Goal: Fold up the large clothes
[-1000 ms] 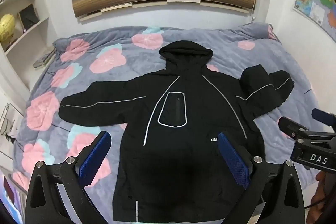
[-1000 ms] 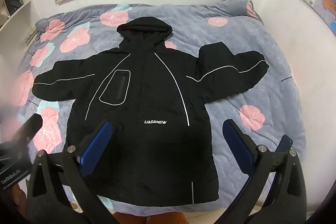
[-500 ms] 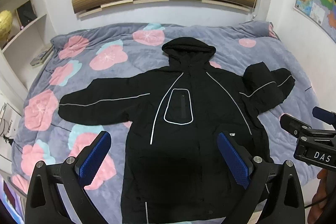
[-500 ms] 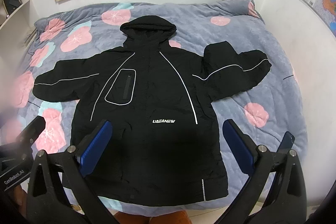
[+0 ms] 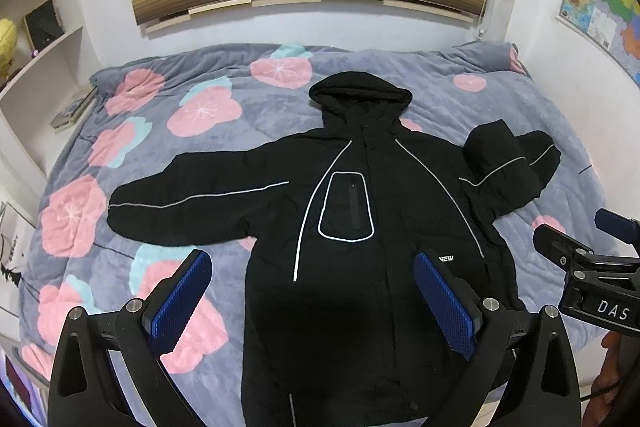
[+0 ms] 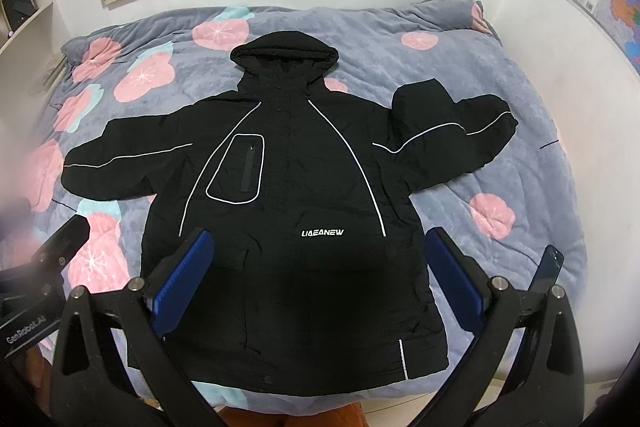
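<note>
Both tools hang above the near edge of the bed (image 5: 552, 115), neither touching cloth. Seen in its own wrist view, the left gripper (image 5: 316, 303) has its blue pads spread wide with nothing between them; the right gripper (image 6: 320, 279) is spread just as wide and equally empty.

On the floral quilt the black hooded jacket (image 6: 288, 195) lies flat, front up, hood (image 6: 284, 55) toward the far edge by the wall and hem (image 6: 304, 379) at the near edge. Its left-side sleeve (image 5: 192, 203) stretches out straight toward the bed's left edge. The other sleeve (image 6: 448, 139) is bunched, with its cuff end doubled back on itself, short of the right edge.

No fold appears to have been made, so this looks like the opening step: a survey before the first grasp. The next move probably calls for lowering each tool to a sleeve, the left to the straight cuff, the right to the crumpled one, and pinching through the padded fabric firmly enough that it does not slip. Each sleeve can then be carried across the chest. The bunched sleeve likely needs straightening first, or the fold will sit lumpy.
</note>
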Demonstrator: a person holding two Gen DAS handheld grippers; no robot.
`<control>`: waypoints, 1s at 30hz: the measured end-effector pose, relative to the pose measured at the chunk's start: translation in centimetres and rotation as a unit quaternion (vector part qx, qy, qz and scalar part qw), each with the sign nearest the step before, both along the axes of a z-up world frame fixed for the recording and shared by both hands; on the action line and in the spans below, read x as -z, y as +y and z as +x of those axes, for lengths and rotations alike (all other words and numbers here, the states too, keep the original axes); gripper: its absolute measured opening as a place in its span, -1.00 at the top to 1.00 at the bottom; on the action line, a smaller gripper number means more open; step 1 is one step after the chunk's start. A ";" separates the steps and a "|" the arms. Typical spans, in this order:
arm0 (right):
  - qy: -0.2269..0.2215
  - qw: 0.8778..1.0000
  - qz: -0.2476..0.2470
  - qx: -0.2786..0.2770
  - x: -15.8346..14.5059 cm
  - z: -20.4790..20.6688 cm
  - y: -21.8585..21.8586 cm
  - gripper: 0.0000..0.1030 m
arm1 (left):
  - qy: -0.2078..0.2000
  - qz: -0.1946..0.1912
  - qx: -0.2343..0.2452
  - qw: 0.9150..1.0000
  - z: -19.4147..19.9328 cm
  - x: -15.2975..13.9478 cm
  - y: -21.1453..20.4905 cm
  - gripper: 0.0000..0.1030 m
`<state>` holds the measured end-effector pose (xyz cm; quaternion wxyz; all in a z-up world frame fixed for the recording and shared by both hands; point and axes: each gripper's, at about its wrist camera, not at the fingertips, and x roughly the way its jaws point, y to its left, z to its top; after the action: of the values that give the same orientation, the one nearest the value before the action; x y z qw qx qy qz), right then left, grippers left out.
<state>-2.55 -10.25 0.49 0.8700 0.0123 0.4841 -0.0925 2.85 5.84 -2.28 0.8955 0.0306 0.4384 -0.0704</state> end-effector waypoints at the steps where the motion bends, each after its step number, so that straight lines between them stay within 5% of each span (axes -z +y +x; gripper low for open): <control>1: 0.000 1.000 0.000 -0.001 0.0 -0.1 0.1 -0.99 | 0.002 0.000 -0.001 1.000 0.1 0.0 0.0 -0.96; 30: -0.013 0.998 0.013 -0.061 -0.5 0.2 -6.0 -0.99 | 0.015 -0.013 -0.059 0.998 -1.6 -0.3 -6.7 -0.96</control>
<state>-2.35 -16.30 1.04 0.8802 -0.0049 0.4733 -0.0331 1.21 -0.85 -2.00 0.8916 -0.0078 0.4521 -0.0238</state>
